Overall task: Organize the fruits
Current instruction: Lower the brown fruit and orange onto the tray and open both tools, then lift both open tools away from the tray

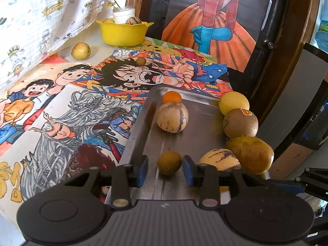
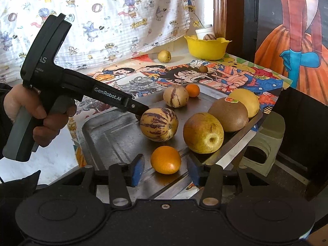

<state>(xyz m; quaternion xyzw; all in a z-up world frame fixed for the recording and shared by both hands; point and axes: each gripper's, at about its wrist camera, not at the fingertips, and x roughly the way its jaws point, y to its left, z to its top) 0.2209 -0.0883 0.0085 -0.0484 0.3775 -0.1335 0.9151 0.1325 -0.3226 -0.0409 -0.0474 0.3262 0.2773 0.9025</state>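
Midway through sorting fruit onto a metal tray (image 1: 139, 123) set on a table covered in cartoon drawings. Left gripper (image 1: 165, 169) poised low over the tray's near end, fingers (image 1: 142, 169) parted either side of a small brown-green fruit (image 1: 169, 162), pads not pressing it. Right gripper (image 2: 165, 169) likewise parted around an orange (image 2: 165, 160) resting on the tray floor, a gap visible on each side. Seemingly both fruits just set down, or about to be picked; impossible to tell which.

On the tray besides: two striped melons (image 2: 158, 124), a second small orange (image 2: 192, 90), a kiwi with a sticker (image 2: 228, 113), a yellow fruit (image 2: 247, 100) behind it, and a russet pear-like fruit (image 2: 203, 132), the last three crowded along the right rim.

Further back, a yellow bowl (image 2: 207, 49) holding a white cup and another striped fruit. Loose on the table: a yellow pear (image 2: 164, 56) near the bowl and a small brown fruit (image 2: 203, 68) on the drawings, both likely next for collection. Next move probably calls for lifting clear without nudging the round fruits, prone to rolling.
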